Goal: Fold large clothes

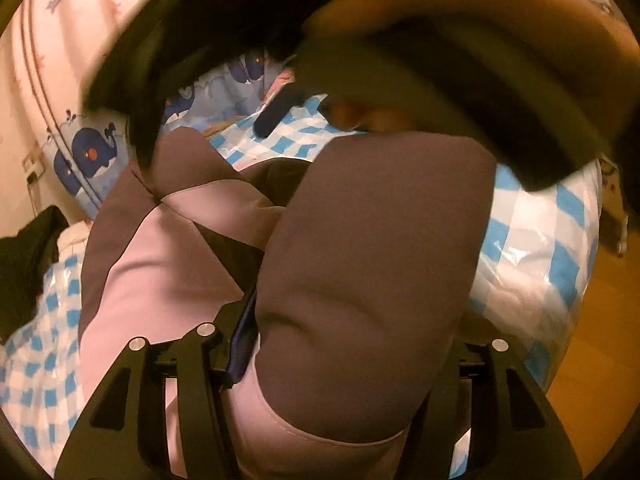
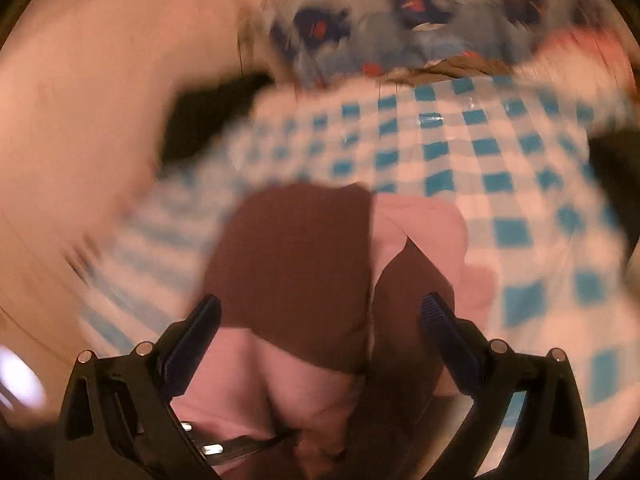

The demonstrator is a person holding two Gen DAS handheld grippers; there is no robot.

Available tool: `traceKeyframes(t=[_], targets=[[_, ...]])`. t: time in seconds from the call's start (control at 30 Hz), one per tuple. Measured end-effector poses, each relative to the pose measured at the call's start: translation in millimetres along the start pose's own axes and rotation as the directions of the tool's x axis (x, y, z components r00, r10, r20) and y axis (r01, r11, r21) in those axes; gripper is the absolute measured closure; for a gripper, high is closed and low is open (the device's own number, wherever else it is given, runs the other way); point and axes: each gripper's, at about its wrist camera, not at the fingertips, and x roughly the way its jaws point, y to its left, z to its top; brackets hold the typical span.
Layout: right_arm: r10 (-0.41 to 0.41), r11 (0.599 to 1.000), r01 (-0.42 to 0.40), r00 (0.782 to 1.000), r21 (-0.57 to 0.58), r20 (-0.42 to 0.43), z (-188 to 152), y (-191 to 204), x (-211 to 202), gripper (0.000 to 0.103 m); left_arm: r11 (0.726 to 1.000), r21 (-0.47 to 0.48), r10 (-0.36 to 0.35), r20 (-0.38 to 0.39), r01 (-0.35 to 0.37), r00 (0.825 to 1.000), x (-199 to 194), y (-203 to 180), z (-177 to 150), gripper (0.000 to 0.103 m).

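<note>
Left wrist: left gripper (image 1: 320, 360) clamps garment (image 1: 360, 260) | right wrist: right gripper (image 2: 320, 320) apart

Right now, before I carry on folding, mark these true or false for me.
1. The garment is brown and pink. True.
2. The cloth under it is plain red. False: it is blue and white checked.
3. The right claw is shut tight. False: its fingers stand apart with garment between them.
4. Whale-print fabric lies beyond the checked cloth. True.
5. Garment covers the left claw, hiding its fingertips. True.
</note>
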Motion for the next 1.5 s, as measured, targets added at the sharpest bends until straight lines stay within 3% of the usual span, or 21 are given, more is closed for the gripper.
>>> traceKeyframes(t=[0.07,0.13,0.23,0.3,0.4,0.5,0.57,0.63,0.67,0.7,0.77,0.83,0.9,1.0,1.1,1.2,1.27,1.33,1.37,1.43,1.5], targets=[[-0.051,0.997,0.050,0.998,-0.051,-0.032,-17.2,4.0,12.1,0.007,1.000,0.002,-0.018,-0.007,0.018,1.000,-9.5,-0.7,-1.3,0.045],[-0.011,1.000,0.011,0.999,0.000,-0.049,-29.2,-7.4,24.9,0.007,0.999,0.009,-0.048,-0.016,0.048,0.999,-24.9,1.8,-1.0,0.045],[-0.014,0.999,0.014,1.000,0.049,-0.011,-55.0,-21.8,17.6,0.007,0.979,-0.087,-0.189,-0.017,0.187,0.982,-64.8,26.6,-4.8,0.045],[-0.015,0.996,0.015,1.000,0.083,0.000,-71.0,-29.4,8.3,0.007,0.940,-0.217,-0.258,0.056,0.264,0.964,-93.1,61.7,-9.4,0.042],[-0.009,0.992,0.007,1.000,0.127,0.012,-90.8,-37.8,4.4,0.007,0.875,-0.421,-0.186,0.164,0.240,0.969,-108.5,125.9,-11.9,0.031],[0.011,0.984,-0.017,0.999,0.176,0.034,-101.9,-43.3,4.2,0.007,0.766,-0.579,-0.182,0.222,0.280,0.958,-81.8,175.6,-9.2,0.029],[0.034,0.973,-0.049,0.997,0.226,0.072,-117.4,-51.1,7.6,0.007,0.740,-0.598,-0.221,0.216,0.308,0.951,-53.6,180.3,-5.7,0.029],[0.086,0.951,-0.111,0.992,0.290,0.097,-136.3,-62.2,14.6,0.007,0.734,-0.590,-0.330,0.123,0.337,0.936,-7.7,160.1,-9.2,0.029],[0.105,0.940,-0.131,0.989,0.314,0.100,-146.6,-66.8,17.0,0.007,0.766,-0.562,-0.341,0.058,0.313,0.938,10.7,144.4,-14.7,0.029],[0.116,0.936,-0.141,0.989,0.323,0.096,-150.8,-68.0,17.7,0.007,0.825,-0.495,-0.297,0.030,0.273,0.954,16.4,128.9,-18.2,0.028],[0.153,0.925,-0.164,0.986,0.342,0.059,-149.1,-71.7,9.9,0.007,0.903,-0.375,-0.225,0.000,0.209,0.974,14.5,103.1,-22.8,0.023],[0.085,0.948,-0.101,0.994,0.302,0.065,-131.9,-66.4,-15.0,0.007,0.915,-0.352,-0.209,0.006,0.198,0.978,12.0,101.8,-22.4,0.023],[0.006,0.956,-0.045,0.991,0.290,0.134,-108.0,-58.2,-45.3,0.007,0.909,-0.369,-0.208,0.007,0.196,0.978,15.4,107.9,-21.9,0.021],[0.058,0.956,-0.119,0.972,0.267,0.226,-62.9,-38.2,-64.7,0.007,0.919,-0.350,-0.191,0.002,0.180,0.982,13.3,100.7,-21.1,0.021],[0.299,0.855,-0.368,0.926,0.367,0.232,-36.4,-36.6,-18.4,0.007,0.929,-0.333,-0.170,0.006,0.162,0.985,10.6,98.2,-20.6,0.021],[0.242,0.829,-0.316,0.947,0.461,0.213,-59.1,-53.1,46.1,0.007,0.921,-0.344,-0.189,0.014,0.182,0.982,10.2,99.1,-24.1,0.020],[0.308,0.741,-0.424,0.904,0.521,0.297,-86.1,-74.1,65.4,0.007,0.927,-0.308,-0.214,0.026,0.212,0.976,9.2,94.1,-26.2,0.019],[0.289,0.727,-0.448,0.887,0.520,0.360,-104.8,-81.7,63.0,0.009,0.925,-0.294,-0.241,0.033,0.239,0.970,8.9,91.0,-28.0,0.018],[0.273,0.733,-0.443,0.886,0.516,0.374,-108.5,-81.2,60.1,0.010,0.915,-0.297,-0.274,0.036,0.272,0.961,5.9,93.2,-25.9,0.018],[0.252,0.728,-0.442,0.883,0.524,0.395,-113.7,-84.0,55.8,0.011,0.849,-0.386,-0.351,0.099,0.361,0.931,-7.6,113.9,-23.2,0.018],[0.238,0.708,-0.459,0.871,0.536,0.431,-121.2,-90.6,53.8,0.011,0.802,-0.479,-0.324,0.155,0.358,0.933,-14.9,136.8,-27.5,0.018]])
